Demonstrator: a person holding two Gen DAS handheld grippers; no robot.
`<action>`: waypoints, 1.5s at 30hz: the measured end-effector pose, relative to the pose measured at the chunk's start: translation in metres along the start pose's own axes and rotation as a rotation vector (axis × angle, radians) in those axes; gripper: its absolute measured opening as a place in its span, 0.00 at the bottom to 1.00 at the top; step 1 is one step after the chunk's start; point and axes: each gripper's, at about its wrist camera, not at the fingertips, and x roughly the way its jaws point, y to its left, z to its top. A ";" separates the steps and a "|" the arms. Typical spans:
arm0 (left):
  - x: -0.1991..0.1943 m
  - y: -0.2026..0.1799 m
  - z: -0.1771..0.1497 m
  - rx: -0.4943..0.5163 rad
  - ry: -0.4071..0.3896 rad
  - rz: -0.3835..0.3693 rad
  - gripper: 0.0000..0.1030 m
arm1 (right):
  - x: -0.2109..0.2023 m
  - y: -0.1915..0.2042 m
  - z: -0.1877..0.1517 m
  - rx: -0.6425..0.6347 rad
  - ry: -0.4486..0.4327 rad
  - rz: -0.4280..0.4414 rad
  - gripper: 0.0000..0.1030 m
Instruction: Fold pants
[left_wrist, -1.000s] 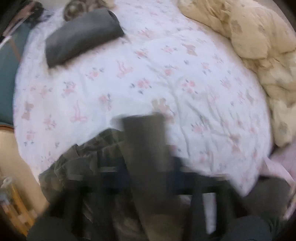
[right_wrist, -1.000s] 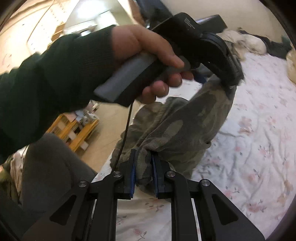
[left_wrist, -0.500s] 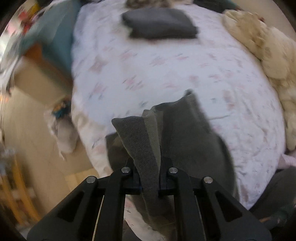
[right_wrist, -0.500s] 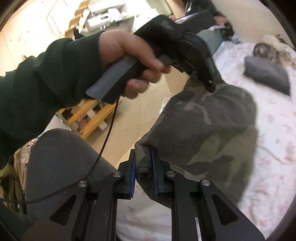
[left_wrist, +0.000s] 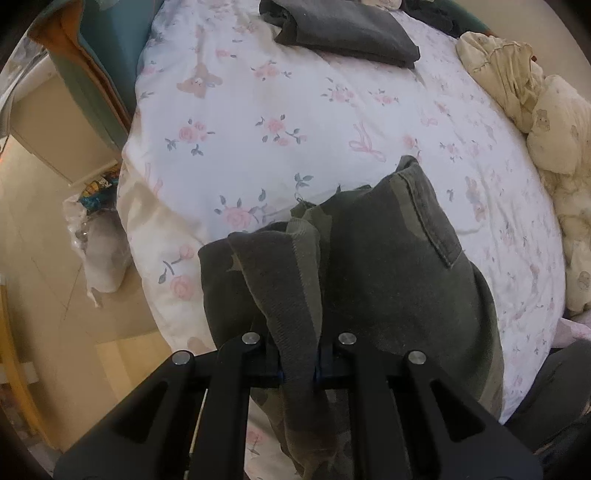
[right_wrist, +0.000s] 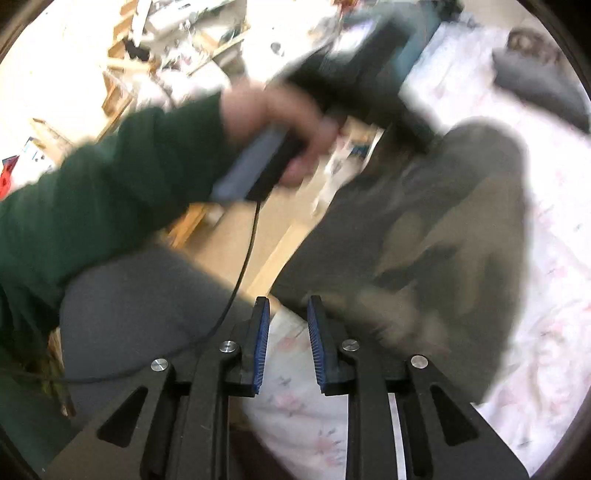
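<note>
Over the bed (left_wrist: 295, 110) — left claw (left_wrist: 299, 363) clamped on camo pants (left_wrist: 388, 277), right claw (right_wrist: 286, 343) opening, nothing between.

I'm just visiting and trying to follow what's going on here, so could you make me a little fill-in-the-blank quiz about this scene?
1. The left gripper is shut on the camouflage ____.
2. Between the blue pads of the right gripper, whose jaws are opening, there is no ____.
3. The bedsheet is white with a pink ____ print.
4. At the far end of the bed lies a folded dark ____ garment.

Missing words: pants; cloth; flower; grey
</note>
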 end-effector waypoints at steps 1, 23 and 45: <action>-0.001 0.003 0.000 -0.015 0.002 -0.014 0.08 | -0.002 -0.007 0.008 0.018 -0.032 -0.051 0.23; -0.006 -0.007 -0.018 -0.006 0.038 -0.055 0.28 | 0.096 -0.074 -0.005 0.256 0.068 -0.052 0.05; 0.028 -0.015 -0.022 0.087 0.082 0.128 0.36 | 0.037 -0.176 -0.139 0.961 -0.166 0.310 0.94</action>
